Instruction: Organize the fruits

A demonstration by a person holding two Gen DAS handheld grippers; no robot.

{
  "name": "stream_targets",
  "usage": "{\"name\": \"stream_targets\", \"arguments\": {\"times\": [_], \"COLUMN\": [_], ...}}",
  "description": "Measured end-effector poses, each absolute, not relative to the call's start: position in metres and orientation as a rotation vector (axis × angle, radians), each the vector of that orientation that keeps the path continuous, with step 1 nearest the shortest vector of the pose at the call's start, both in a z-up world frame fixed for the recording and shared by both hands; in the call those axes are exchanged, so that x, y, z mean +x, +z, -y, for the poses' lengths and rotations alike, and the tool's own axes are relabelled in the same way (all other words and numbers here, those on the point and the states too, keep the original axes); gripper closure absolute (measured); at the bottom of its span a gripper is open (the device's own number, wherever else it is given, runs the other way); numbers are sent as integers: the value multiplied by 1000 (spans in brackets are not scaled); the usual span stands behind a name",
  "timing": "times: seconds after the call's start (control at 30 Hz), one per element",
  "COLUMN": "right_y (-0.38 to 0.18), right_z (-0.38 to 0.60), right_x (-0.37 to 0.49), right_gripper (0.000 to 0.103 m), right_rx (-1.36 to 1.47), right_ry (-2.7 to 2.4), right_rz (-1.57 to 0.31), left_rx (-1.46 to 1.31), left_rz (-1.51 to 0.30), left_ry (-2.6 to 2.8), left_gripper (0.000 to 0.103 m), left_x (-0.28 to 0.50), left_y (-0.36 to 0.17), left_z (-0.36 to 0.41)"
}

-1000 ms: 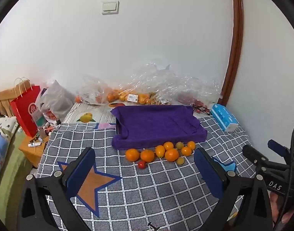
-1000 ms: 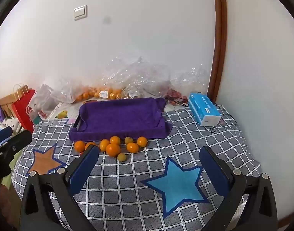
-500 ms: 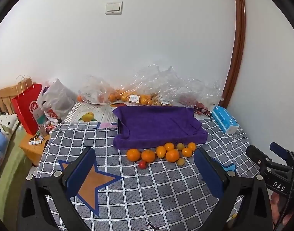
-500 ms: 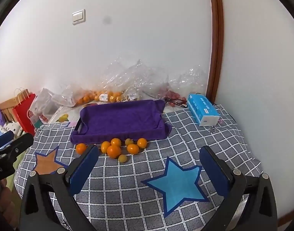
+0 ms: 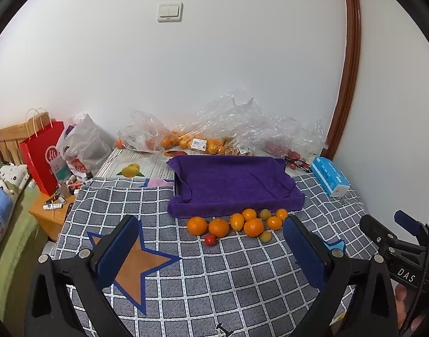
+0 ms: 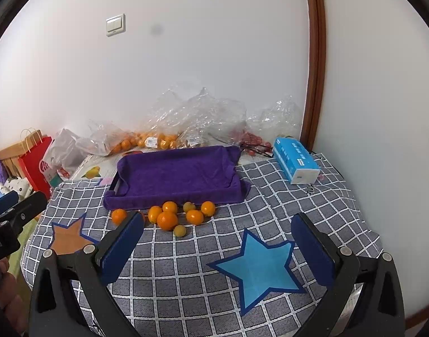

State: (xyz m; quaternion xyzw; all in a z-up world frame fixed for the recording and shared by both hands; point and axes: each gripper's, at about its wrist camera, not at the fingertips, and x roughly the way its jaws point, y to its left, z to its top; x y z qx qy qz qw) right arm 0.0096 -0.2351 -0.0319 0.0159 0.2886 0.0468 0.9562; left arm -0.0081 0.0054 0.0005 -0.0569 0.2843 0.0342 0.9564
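Several oranges (image 5: 253,227) (image 6: 167,220), smaller yellow fruits (image 5: 265,236) (image 6: 179,230) and one small red fruit (image 5: 210,239) lie in a loose row on the grey checked cloth (image 5: 214,275) (image 6: 186,275). Just behind them stands a tray draped in a purple towel (image 5: 234,182) (image 6: 177,174), with nothing in it. My left gripper (image 5: 211,238) is open, held well short of the fruit with nothing between its blue pads. My right gripper (image 6: 217,236) is open too, nearer the table's right side above a blue star patch (image 6: 259,269).
Clear plastic bags of oranges (image 5: 186,140) (image 6: 147,140) and crumpled wrap line the back wall. A blue tissue pack (image 5: 329,179) (image 6: 295,163) lies at the right. A red paper bag (image 5: 43,154) and a wooden nightstand (image 5: 45,210) stand off the left edge.
Both grippers have drifted slightly back and up, so the table sits a little lower and farther in each view. Both stay open; the fruit and tray have not moved.
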Motion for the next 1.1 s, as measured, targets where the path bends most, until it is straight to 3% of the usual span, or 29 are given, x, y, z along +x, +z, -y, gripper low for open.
{"name": "stream_targets", "arguments": {"times": [1.1], "right_y": [-33], "right_z": [230], "right_x": [3], "right_gripper": [0], "right_rx": [27], "right_ry": [105], "right_rz": [-577], "left_rx": [-133], "left_rz": [-579], "left_ry": [68], "left_gripper": [0], "left_x": [-11], "left_y": [-2], "left_z": [-9]}}
